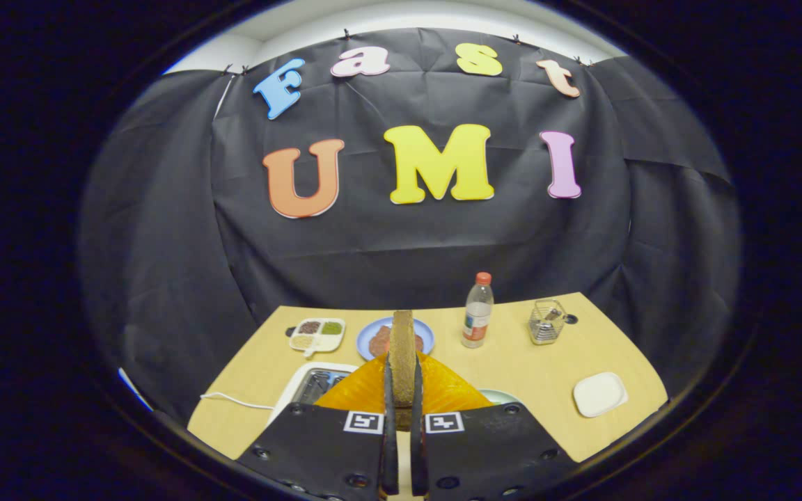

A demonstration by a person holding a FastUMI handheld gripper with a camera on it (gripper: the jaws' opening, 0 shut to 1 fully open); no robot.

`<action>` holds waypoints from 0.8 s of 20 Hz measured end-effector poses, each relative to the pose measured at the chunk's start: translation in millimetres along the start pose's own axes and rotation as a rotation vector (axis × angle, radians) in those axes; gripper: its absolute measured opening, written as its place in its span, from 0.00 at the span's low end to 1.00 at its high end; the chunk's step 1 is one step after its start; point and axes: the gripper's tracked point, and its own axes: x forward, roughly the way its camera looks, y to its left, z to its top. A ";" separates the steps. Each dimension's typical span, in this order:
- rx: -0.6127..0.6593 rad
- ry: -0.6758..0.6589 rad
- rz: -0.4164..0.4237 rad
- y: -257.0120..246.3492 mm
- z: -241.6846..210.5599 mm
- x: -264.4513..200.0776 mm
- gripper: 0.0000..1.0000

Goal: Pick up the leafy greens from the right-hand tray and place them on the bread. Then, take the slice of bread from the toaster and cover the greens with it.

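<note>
— How are the jaws of the gripper point(402, 400) set?
— They are clenched on a slice of bread point(402, 351), which is held upright on edge between the fingers, above the table's near edge.
— What is seen beyond it?
— A white toaster point(303, 384) is set left of the fingers; a blue plate point(426, 335), a divided snack tray point(317, 335), a bottle point(477, 310) and a wire basket point(546, 321) are ranged along the far edge. A white tray point(599, 394) is placed at the right edge.

The bread point(402, 348) between the gripper point(402, 390) fingers is showing brown. The table point(512, 369) is looking pale tan. The plate point(429, 337) is showing blue, the toaster point(296, 386) white. The bottle point(477, 313) is wearing an orange-red cap. The dish point(599, 394) is white; the divided tray point(317, 335) is holding perhaps green and dark fillings.
</note>
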 end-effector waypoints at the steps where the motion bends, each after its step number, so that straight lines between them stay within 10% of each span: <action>1: 0.004 0.019 -0.010 -9.4 -10.0 4.9 0.07; 16: 0.133 0.189 0.030 -73.8 -136.9 91.3 0.07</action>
